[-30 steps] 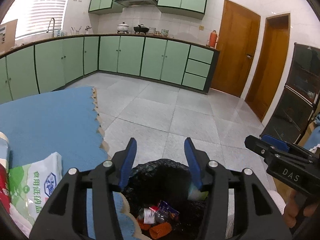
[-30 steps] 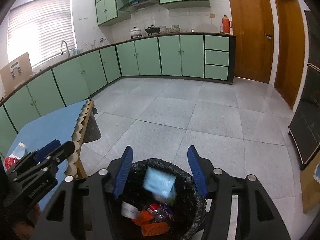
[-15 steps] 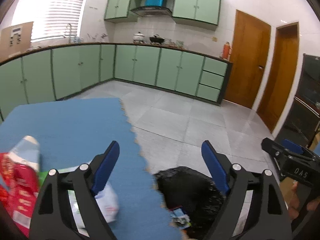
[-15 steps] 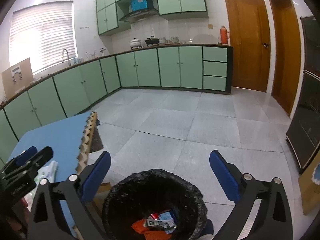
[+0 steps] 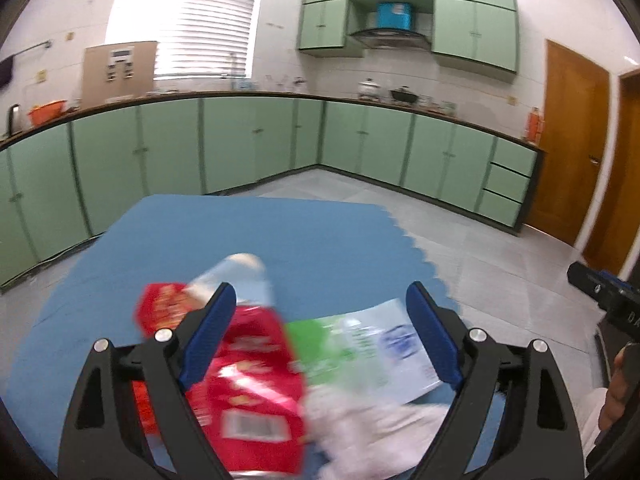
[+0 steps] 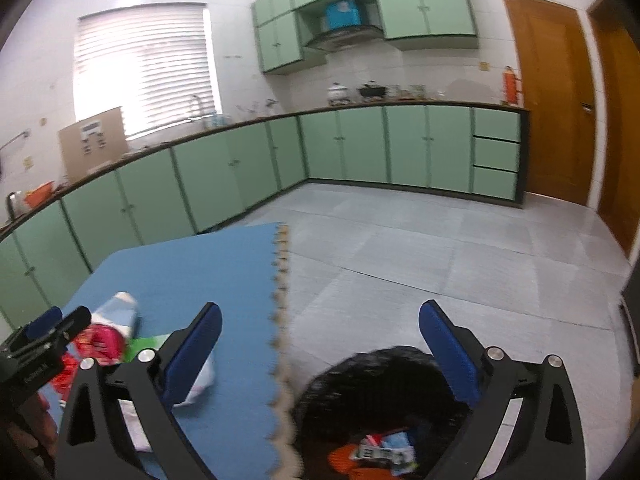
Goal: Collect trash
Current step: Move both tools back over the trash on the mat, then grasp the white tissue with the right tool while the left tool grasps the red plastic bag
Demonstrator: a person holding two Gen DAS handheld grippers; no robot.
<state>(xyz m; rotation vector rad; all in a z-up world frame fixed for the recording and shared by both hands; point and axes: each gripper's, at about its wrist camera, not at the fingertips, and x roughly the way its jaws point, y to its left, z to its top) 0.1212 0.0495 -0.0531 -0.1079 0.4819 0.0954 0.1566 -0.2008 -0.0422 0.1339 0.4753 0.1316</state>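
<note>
Both grippers wider, off bin (image 6: pixel 372 400)

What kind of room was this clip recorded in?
A home kitchen, most likely. Green base cabinets run along two walls under a countertop, a range hood hangs above pots on the counter, and a faucet stands under the window.

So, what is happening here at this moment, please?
A person is clearing trash from a blue mat into a black trash bin beside it. Both grippers have just been opening and hold nothing. The left gripper hangs over a red snack bag and a green-and-white bag; the right gripper is above the bin.
</note>
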